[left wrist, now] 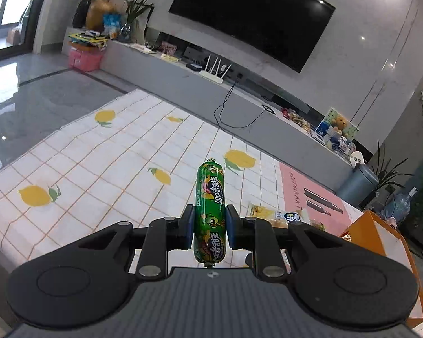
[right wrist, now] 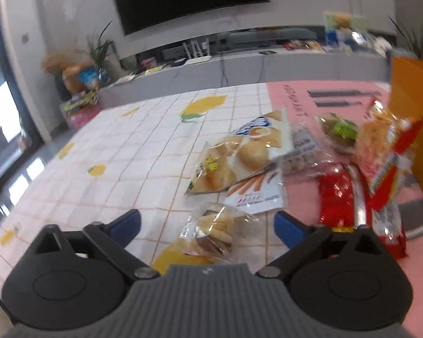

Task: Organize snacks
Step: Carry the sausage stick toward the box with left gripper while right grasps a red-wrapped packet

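My left gripper (left wrist: 207, 229) is shut on a green sausage stick (left wrist: 209, 197), held upright above the lemon-print tablecloth (left wrist: 98, 163). My right gripper (right wrist: 207, 224) is open, low over the table, with a clear pack of round crackers (right wrist: 215, 232) lying between its blue fingers (right wrist: 127, 222). Ahead of it lie a white chip bag (right wrist: 239, 152), a stick-biscuit pack (right wrist: 256, 194), a red wrapped snack (right wrist: 337, 200), a red and clear noodle pack (right wrist: 383, 152) and a clear bag with green contents (right wrist: 339, 129).
An orange box stands at the table's right side (right wrist: 409, 104) and shows in the left wrist view (left wrist: 380, 233). A pink mat (right wrist: 324, 95) covers the right part of the table. A yellow snack pack (left wrist: 270, 212) lies behind the left gripper. A TV console (left wrist: 211, 90) stands beyond.
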The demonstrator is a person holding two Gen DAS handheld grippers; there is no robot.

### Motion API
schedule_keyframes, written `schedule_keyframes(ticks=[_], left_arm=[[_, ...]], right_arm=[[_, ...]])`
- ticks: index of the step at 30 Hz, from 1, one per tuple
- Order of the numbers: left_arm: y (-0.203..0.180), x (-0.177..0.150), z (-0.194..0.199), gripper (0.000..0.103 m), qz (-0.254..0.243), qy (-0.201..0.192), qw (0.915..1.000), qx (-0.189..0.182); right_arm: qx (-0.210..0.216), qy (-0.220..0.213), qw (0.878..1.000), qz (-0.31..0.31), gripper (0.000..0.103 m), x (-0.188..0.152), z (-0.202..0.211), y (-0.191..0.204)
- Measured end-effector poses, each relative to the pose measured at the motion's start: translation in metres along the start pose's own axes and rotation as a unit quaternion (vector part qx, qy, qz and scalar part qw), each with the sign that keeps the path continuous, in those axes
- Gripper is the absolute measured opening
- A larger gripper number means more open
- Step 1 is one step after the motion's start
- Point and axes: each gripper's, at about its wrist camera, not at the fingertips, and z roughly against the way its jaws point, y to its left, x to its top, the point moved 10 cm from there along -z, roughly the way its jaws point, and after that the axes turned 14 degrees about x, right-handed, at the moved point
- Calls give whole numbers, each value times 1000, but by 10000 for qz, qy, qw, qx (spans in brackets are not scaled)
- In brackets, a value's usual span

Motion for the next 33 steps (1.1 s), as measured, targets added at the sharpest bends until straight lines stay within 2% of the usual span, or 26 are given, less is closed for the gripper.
schedule_keyframes(ticks=[1, 2, 4, 7, 11, 22, 26, 29, 33], left_arm=[[0, 0, 0, 24, 42, 45, 9999, -86], [0, 0, 0, 24, 91, 86, 9998, -154], [1, 0, 0, 24, 141, 93, 9997, -191], [1, 0, 1, 24, 43, 4, 10000, -45], [-4, -1, 1, 24, 28, 43, 9999, -122], [-8, -6, 7, 24, 66, 75, 9995, -301], [-8, -10, 9, 24, 15, 104, 9996, -252], [-14, -15, 13, 24, 12, 243, 9987, -447], [-27, -21, 21, 24, -65, 272, 9968, -750]], right_arm=[[-53, 47, 10000, 51, 77, -2, -2, -1], [-25, 73, 10000, 51, 67, -5, -4, -3], [140, -19, 9999, 16, 67, -6, -1, -6], [232, -89, 9996, 138, 64, -8, 5, -10], [424, -96, 9984, 350, 61, -9, 20, -10], [462, -380, 9965, 586, 55, 0, 86, -12], [634, -504, 9956, 480, 53, 6, 109, -15], [936, -748, 9912, 562, 52, 10, 135, -13], [1036, -908, 9870, 824, 52, 16, 172, -17]])
